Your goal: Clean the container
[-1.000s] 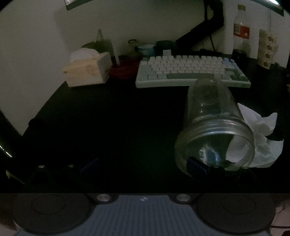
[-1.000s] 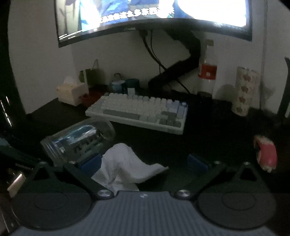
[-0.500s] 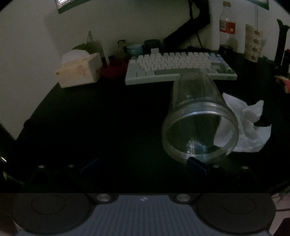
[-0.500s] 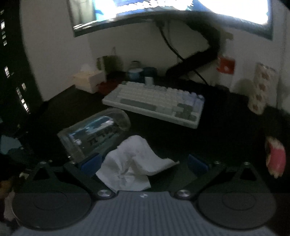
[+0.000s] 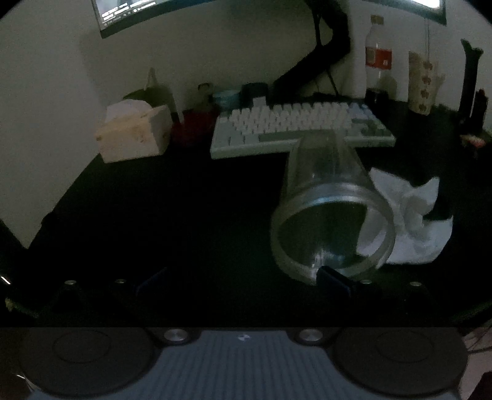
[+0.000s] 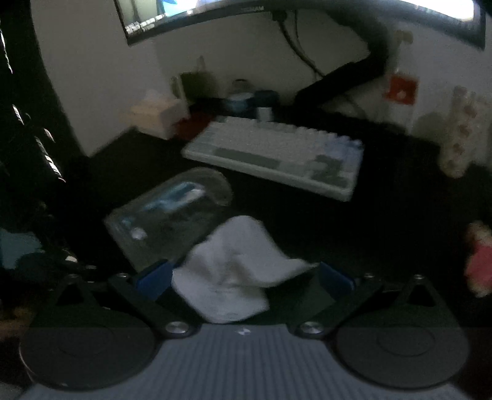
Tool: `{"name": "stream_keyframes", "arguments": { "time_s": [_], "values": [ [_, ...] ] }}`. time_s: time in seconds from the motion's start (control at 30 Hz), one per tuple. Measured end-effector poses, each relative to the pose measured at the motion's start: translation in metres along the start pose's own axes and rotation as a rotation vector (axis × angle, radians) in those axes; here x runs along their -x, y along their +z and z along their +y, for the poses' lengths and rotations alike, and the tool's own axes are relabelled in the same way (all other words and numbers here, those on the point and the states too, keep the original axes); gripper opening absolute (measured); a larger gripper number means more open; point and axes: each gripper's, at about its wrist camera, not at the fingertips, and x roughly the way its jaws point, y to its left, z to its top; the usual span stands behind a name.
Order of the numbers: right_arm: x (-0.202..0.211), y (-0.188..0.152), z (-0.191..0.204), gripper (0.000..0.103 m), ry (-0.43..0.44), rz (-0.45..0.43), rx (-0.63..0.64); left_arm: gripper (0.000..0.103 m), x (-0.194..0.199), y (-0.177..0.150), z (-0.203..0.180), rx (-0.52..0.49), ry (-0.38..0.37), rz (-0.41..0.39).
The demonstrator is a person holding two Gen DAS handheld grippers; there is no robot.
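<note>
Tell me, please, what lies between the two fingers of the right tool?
The crumpled white cloth lies between the open fingers of the right tool, beside the glass jar lying on its side. The right wrist view shows this.

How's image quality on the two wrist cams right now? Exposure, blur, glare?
Left wrist view: underexposed, the black desk swallows detail, yet the clear glass jar lying on its side and the white keyboard are fairly sharp. Right wrist view: motion-blurred throughout; the jar and the crumpled white cloth smear, and the bright monitor clips at top. Both show fisheye bending.
</note>
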Motion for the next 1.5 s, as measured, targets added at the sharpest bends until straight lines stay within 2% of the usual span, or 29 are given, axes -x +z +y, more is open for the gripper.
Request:
{"name": "stream_keyframes", "arguments": {
  "time_s": [0.07, 0.17, 0.23, 0.43, 0.5, 0.6, 0.8, 0.87, 1.03, 1.2, 1.27, 1.3, 1.37, 1.5],
  "values": [
    [0.001, -0.001, 0.002, 0.103, 0.021, -0.022, -0.013, 0.103, 0.0, 0.005, 0.005, 0.033, -0.031, -0.004],
    [0.003, -0.001, 0.01, 0.103, -0.046, -0.046, 0.035, 0.103, -0.001, 0.009, 0.01, 0.069, -0.071, 0.003],
    [0.003, 0.001, 0.009, 0.103, -0.064, -0.041, 0.024, 0.103, -0.002, 0.009, 0.011, 0.082, -0.094, 0.01],
    [-0.003, 0.001, 0.004, 0.103, -0.06, -0.013, -0.008, 0.103, 0.003, -0.003, -0.002, -0.005, -0.078, -0.036],
    [-0.004, 0.0, 0.003, 0.103, -0.015, -0.002, -0.021, 0.103, 0.004, -0.005, -0.004, -0.015, -0.076, -0.048],
    [-0.004, -0.002, 0.004, 0.103, 0.107, 0.012, -0.05, 0.103, 0.006, -0.006, -0.005, -0.02, -0.117, -0.047],
    [-0.001, -0.004, 0.011, 0.103, 0.219, 0.016, -0.117, 0.103, 0.008, -0.004, -0.003, -0.013, -0.14, -0.053],
    [0.0, -0.003, 0.012, 0.103, 0.233, 0.015, -0.126, 0.103, 0.006, -0.001, -0.001, 0.005, -0.148, -0.04],
    [0.005, 0.001, 0.007, 0.103, 0.213, -0.011, -0.127, 0.103, 0.003, 0.006, 0.0, 0.033, -0.164, -0.037],
    [0.005, 0.003, 0.01, 0.103, 0.108, -0.04, -0.027, 0.103, -0.002, 0.0, -0.012, -0.015, -0.189, -0.041],
    [0.003, 0.002, 0.012, 0.103, 0.062, -0.033, 0.015, 0.101, -0.001, -0.007, -0.02, -0.057, -0.147, -0.079],
    [0.002, 0.002, 0.011, 0.103, 0.053, -0.028, 0.026, 0.096, 0.0, -0.009, -0.024, -0.083, -0.122, -0.097],
    [0.001, 0.001, 0.008, 0.103, 0.046, -0.024, 0.021, 0.094, 0.003, -0.012, -0.032, -0.123, -0.081, -0.134],
    [-0.004, 0.0, 0.004, 0.103, 0.046, -0.008, 0.022, 0.094, 0.007, -0.013, -0.034, -0.117, -0.131, -0.156]
  ]
}}
